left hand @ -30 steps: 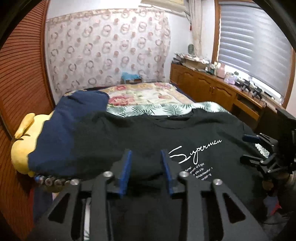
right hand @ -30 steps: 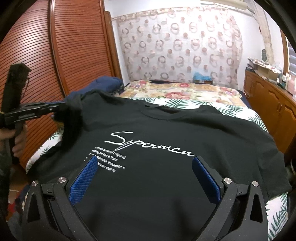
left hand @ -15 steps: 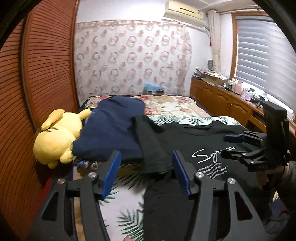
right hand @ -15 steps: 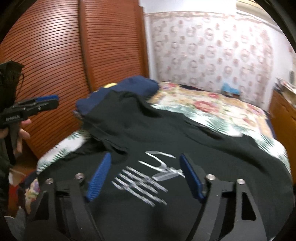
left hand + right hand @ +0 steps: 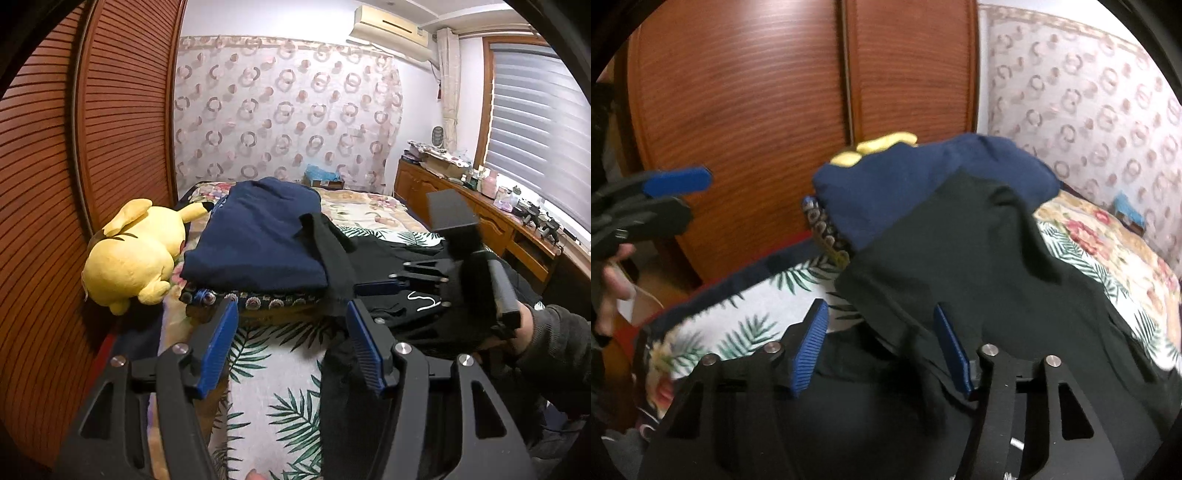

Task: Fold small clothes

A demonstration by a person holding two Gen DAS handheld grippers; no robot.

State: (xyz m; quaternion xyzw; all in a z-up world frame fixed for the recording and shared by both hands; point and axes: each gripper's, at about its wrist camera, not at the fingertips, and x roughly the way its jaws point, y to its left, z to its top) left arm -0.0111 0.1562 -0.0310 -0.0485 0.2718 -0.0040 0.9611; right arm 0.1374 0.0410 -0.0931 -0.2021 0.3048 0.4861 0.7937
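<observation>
Black cotton T-shirt (image 5: pixel 373 258) lies on your palm-leaf bedspread (image 5: pixel 280 369), white script mostly hidden, unreadable | left gripper (image 5: pixel 291 341) jaws apart, empty | right gripper (image 5: pixel 882 349) at 3 o'clock, jaws closing around shirt fabric, not yet pinching

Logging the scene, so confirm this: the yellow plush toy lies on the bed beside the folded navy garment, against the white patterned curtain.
One detail is wrong. The yellow plush toy lies on the bed beside the folded navy garment, but it rests against the brown slatted wardrobe door, not the curtain, which hangs at the far end of the bed. The left wrist view shows this.
</observation>
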